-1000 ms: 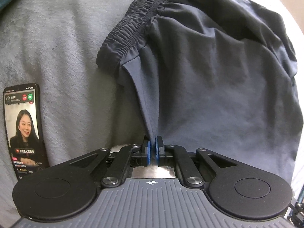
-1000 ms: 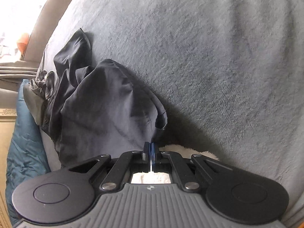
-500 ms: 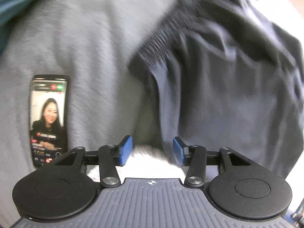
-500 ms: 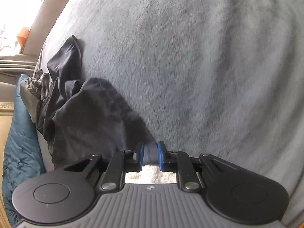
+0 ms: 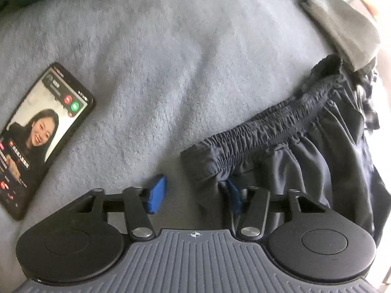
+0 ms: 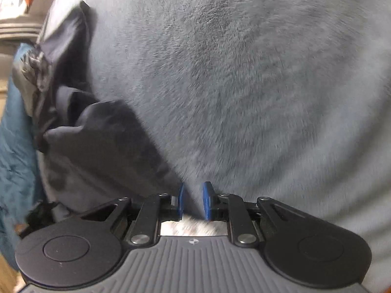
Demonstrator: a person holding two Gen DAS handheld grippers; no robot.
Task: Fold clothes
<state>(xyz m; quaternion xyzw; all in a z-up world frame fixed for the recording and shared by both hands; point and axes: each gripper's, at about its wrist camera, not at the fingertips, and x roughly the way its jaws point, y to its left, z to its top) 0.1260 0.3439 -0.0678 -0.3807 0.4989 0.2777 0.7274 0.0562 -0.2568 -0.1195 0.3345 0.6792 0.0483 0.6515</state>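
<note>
Both your grippers sit open over the grey fleece blanket (image 5: 185, 56), with the dark shorts (image 5: 305, 151) off to one side of each.

Your left gripper (image 5: 193, 196) has its blue pads spread wide; the corner of the shorts' elastic waistband (image 5: 264, 131) lies just ahead of the right pad, and cloth drapes over that finger, nothing pinched. A lit phone (image 5: 41, 139) lies face up on the blanket, left of the left finger and apart from it. A grey garment (image 5: 342, 26) rests beyond the shorts at far right, a teal cover behind it. Your right gripper (image 6: 193, 201) is parted slightly, bare blanket between its pads; the shorts (image 6: 102, 151) lie bunched left of the left finger, their edge touching it, with a teal quilt (image 6: 17, 151) further left.
</note>
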